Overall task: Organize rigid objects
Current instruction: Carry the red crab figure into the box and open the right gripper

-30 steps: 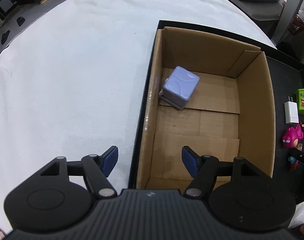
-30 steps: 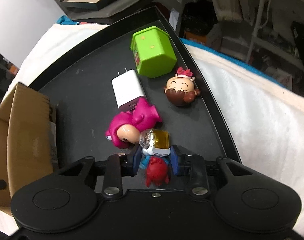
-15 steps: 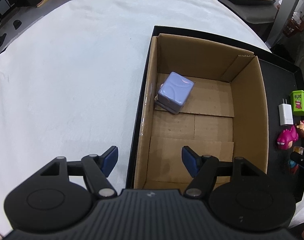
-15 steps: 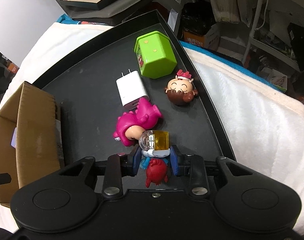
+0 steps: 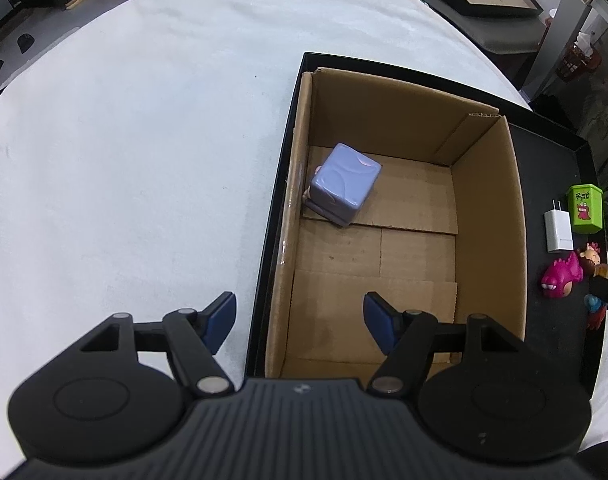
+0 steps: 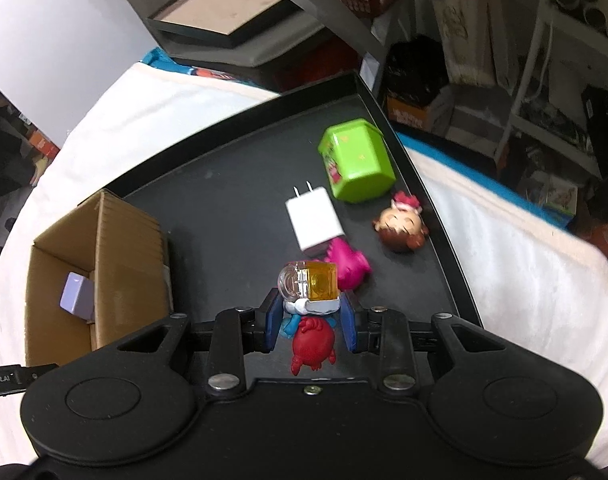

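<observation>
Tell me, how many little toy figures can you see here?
3. A pink dinosaur and a brown-haired doll head lie on the black tray; a red-and-amber figure is held in the right gripper. Something under the purple cube in the cardboard box may be hidden.

Pink toy (image 6: 350,266): near end hidden behind the toy figure (image 6: 310,300) in the right wrist view.
Toy figure, lower body: partly covered by the blue pads (image 6: 272,322).
Item under lavender cube (image 5: 345,189): only a sliver shows at the cube's lower left; identity cannot be told.
Lavender cube, right wrist view: partly cut off by the cardboard box (image 6: 123,248) wall.
Green container (image 5: 584,209) label: print too small to read.
Right-hand background shelving: blurred.
</observation>
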Demonstrator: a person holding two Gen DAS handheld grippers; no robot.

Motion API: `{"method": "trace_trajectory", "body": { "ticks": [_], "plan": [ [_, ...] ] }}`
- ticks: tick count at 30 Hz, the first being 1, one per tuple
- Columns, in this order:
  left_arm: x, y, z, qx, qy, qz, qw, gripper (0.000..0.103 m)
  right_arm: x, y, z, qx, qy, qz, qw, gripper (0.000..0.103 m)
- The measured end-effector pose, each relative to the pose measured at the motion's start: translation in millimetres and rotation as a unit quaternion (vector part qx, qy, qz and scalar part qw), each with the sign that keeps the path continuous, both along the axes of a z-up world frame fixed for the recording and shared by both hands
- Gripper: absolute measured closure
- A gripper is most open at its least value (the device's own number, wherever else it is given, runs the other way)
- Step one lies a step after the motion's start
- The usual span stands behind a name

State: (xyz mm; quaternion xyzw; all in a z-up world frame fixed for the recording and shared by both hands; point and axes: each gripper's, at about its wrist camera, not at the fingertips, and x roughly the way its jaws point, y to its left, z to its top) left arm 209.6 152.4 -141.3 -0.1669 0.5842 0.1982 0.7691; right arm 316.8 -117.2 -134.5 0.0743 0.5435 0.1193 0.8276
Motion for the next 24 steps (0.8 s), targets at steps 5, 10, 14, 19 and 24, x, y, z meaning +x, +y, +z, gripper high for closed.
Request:
{"method": "trace_trajectory", "body": {
  "ticks": [5,10,14,19,24],
  "plan": [
    [-1.5,5.2,0.3,-0.007,-0.005,-0.002,1.0,0.034,0.1,11.9,8.7,0.001,-0.005,0.005,1.0,0.073],
    [-3.6,11.4,-0.3,-0.013,-0.011,0.003,0.9998,0.034,0.3,26.5,22.5,0.001,-0.016,0.014,1.0,0.073],
    [-5.1,13.4,-0.3,-0.016,-0.017,0.002,0.9997,0.034,1.1,40.5,34.6,0.002,-0.026,0.025,0.999,0.073],
    [-5.9,14.6,-1.9,-0.02,-0.027,0.002,0.9994,0.035,-0.7,60.3,47.7,0.006,-0.035,0.038,0.999,0.073],
    [-5.3,17.0,-6.7,-0.035,-0.041,0.002,0.9985,0.046,-2.7,80.6,58.7,0.014,-0.042,0.054,0.998,0.073]
  ]
}}
